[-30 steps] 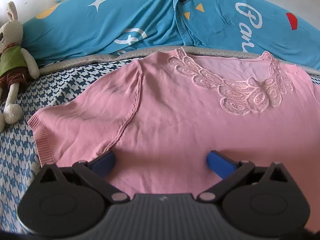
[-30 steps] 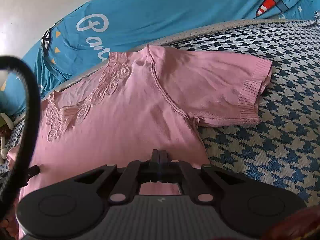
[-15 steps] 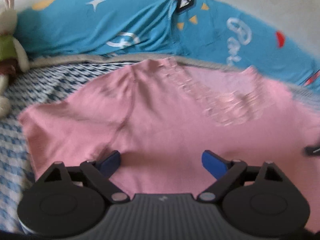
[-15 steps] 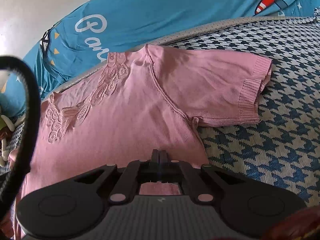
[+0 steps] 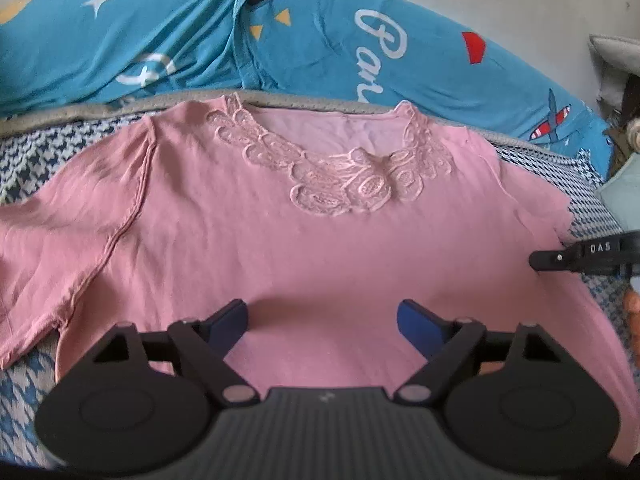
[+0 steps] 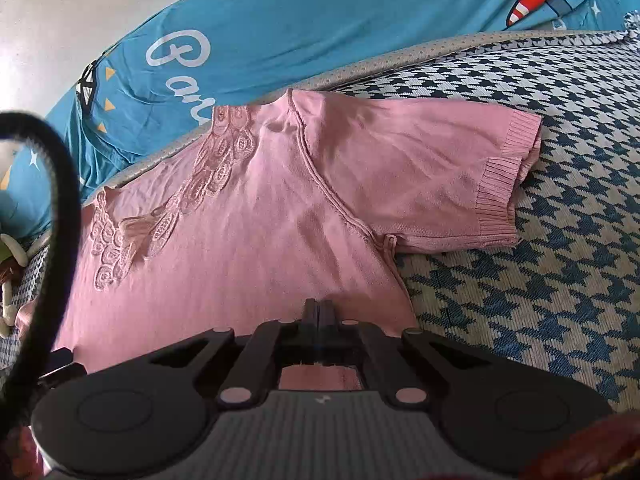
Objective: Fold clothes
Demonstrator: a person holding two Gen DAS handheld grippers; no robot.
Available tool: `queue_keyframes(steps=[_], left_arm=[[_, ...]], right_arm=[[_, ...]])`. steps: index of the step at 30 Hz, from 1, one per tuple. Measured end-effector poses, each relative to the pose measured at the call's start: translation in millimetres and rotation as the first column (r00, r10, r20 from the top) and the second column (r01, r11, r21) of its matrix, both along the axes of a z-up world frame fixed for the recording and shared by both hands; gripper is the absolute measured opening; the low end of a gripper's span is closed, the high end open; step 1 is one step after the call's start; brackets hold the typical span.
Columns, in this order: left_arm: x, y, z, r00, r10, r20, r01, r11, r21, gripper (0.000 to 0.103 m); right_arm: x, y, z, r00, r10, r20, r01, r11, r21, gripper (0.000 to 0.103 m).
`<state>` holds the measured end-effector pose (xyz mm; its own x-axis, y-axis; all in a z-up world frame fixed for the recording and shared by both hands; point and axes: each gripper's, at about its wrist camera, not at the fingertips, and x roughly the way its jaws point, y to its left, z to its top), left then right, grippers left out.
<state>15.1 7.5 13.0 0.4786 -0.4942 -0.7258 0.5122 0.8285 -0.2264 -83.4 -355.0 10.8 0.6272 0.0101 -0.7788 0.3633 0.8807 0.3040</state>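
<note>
Houndstooth bedcover (image 6: 540, 240) under all | 1 blue quilt (image 5: 320, 48) along top | 1 pink top (image 5: 280, 240) flat, centre | left gripper (image 5: 322, 320) bottom centre, jaws closing over top, not pinching | right gripper (image 6: 319, 310) pressed together, pinching top's lower edge

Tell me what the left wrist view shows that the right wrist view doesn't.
Only the left wrist view shows the pink top's whole lace neckline and the left gripper, its jaws closing with nothing pinched between them.

Only the right wrist view shows the ribbed sleeve cuff and the right gripper, shut over the top.

Both show the top lying flat on the houndstooth cover, with blue printed bedding behind it.
</note>
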Motion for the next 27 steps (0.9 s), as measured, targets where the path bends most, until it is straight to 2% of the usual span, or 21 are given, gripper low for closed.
queue_keyframes(steps=[3, 6, 8, 10, 15, 19, 23, 27], left_arm=[[1.3, 3.2, -0.7, 1.0, 0.012, 0.007, -0.012, 1.0, 0.007, 0.071], [4.7, 13.3, 0.2, 0.999, 0.04, -0.018, -0.041, 0.999, -0.025, 0.06], [7.3, 18.2, 0.4, 0.998, 0.06, -0.023, -0.06, 0.998, -0.026, 0.046], [9.4, 20.7, 0.5, 0.997, 0.071, -0.017, -0.071, 0.997, -0.012, 0.038], [13.8, 23.5, 0.2, 0.995, 0.099, -0.014, -0.099, 0.995, 0.007, 0.025], [15.8, 26.4, -2.1, 0.992, 0.124, -0.006, -0.124, 0.992, 0.031, 0.009], [18.7, 34.5, -4.7, 0.989, 0.147, -0.035, -0.147, 0.989, 0.001, 0.006], [14.3, 29.0, -4.9, 0.991, 0.135, 0.004, -0.135, 0.99, 0.034, 0.006]], right_arm=[[-0.1, 0.1, -0.3, 1.0, -0.004, 0.0, 0.004, 1.0, 0.002, 0.0], [0.0, 0.0, -0.6, 1.0, -0.005, 0.0, 0.005, 1.0, 0.002, 0.0], [0.0, 0.6, -0.6, 1.0, -0.007, -0.001, 0.007, 1.0, 0.002, 0.0], [0.3, 1.3, -0.7, 1.0, -0.009, -0.001, 0.009, 1.0, 0.0, 0.0], [0.2, 0.9, -1.2, 1.0, -0.012, -0.001, 0.012, 1.0, 0.003, 0.0], [-0.9, -0.8, -1.6, 1.0, -0.018, 0.001, 0.018, 1.0, 0.013, 0.0], [-1.0, -1.7, -2.2, 1.0, -0.023, 0.003, 0.023, 0.999, 0.024, 0.0], [-1.6, -1.9, -2.2, 1.0, -0.025, 0.006, 0.025, 0.999, 0.029, 0.0]])
